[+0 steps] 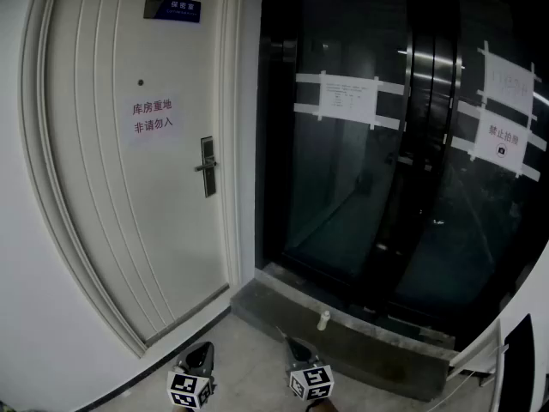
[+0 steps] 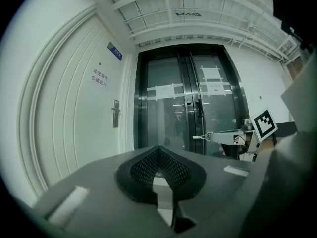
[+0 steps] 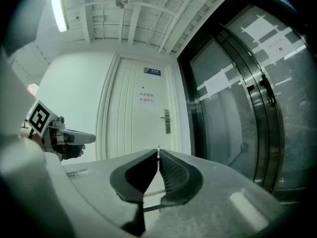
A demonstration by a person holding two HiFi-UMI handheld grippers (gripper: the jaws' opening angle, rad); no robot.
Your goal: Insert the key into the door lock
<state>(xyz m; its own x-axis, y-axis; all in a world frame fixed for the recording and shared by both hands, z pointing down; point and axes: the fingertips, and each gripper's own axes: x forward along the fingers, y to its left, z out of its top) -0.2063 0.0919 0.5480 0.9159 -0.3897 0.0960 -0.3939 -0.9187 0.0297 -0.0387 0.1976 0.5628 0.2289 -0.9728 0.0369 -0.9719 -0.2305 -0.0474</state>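
Right hand-held gripper [image 3: 158, 153] clamps what seems the key [image 2: 199, 137], well apart from the mid-frame door lock [image 3: 167, 121]; approach step, then close in and align.

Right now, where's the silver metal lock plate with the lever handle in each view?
Head view: silver metal lock plate left of centre, slightly above mid-height.
Left gripper view: lock plate left of centre, at mid-height.
Right gripper view: lock plate just right of centre.
Shared landmark: red-lettered paper notice, up-left of it everywhere.
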